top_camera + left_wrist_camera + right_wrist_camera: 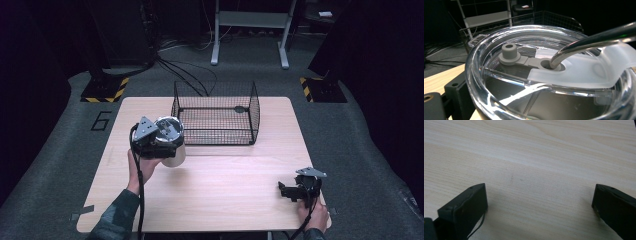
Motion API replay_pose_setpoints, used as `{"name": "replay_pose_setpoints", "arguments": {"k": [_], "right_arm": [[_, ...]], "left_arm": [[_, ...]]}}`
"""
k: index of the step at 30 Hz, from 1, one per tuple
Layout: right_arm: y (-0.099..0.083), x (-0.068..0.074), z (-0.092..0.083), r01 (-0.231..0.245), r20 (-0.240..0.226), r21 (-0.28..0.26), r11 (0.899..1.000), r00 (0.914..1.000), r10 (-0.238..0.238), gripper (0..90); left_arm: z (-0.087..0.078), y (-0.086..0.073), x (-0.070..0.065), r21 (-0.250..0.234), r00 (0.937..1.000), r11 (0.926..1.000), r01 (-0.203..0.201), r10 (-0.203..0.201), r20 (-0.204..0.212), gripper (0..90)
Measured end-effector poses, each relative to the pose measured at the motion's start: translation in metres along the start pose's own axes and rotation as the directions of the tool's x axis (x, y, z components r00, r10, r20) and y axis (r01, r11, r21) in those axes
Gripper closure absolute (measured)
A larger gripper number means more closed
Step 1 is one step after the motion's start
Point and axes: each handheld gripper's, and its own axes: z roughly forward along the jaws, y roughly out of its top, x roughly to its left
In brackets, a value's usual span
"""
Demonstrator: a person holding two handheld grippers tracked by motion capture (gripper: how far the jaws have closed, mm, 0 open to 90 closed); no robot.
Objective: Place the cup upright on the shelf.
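A cream tumbler (172,150) with a clear lid (549,75) sits in my left gripper (159,142), which is shut on its body at the table's left side. In the left gripper view I look down onto the lid from very close. A bent metal straw (594,40) enters the lid through a hole, and a grey rubber stopper (509,53) stands beside that hole. My right gripper (292,191) rests low near the table's front right corner. Its jaws stand wide apart, open, with bare wood between them (539,202).
A black wire basket (215,112), open at the top, stands at the back middle of the wooden table (225,190), just right of the tumbler. Cables and a white metal frame (250,30) are on the floor beyond the table.
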Motion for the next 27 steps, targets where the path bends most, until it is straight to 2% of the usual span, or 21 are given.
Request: {"name": "replay_pose_setpoints", "arguments": {"k": [8, 13, 21, 23, 27], "right_arm": [[0.0, 0.0, 0.0, -0.001, 0.0, 0.0, 1.0, 1.0, 0.001, 0.0], [0.0, 0.0, 0.0, 0.0, 0.0, 0.0, 1.0, 1.0, 0.0, 0.0], [0.0, 0.0, 0.0, 0.001, 0.0, 0.0, 1.0, 1.0, -0.001, 0.0], [0.0, 0.0, 0.0, 0.0, -0.001, 0.0, 1.0, 1.0, 0.0, 0.0], [0.0, 0.0, 0.0, 0.0, -0.001, 0.0, 1.0, 1.0, 0.0, 0.0]], "left_arm": [[0.008, 0.012, -0.004, -0.011, 0.9995, 0.9999, 0.002, -0.001, 0.032, 3.3], [0.015, 0.027, -0.007, -0.018, 0.9981, 0.9998, -0.003, 0.004, 0.061, 3.3], [0.025, 0.043, -0.009, -0.028, 0.9969, 0.9996, 0.003, -0.001, 0.078, 3.3], [0.028, 0.048, -0.008, -0.035, 0.9971, 0.9993, -0.008, 0.011, 0.075, 3.3], [0.031, 0.055, -0.006, -0.045, 0.9966, 0.999, 0.001, 0.003, 0.082, 3.3]]}}
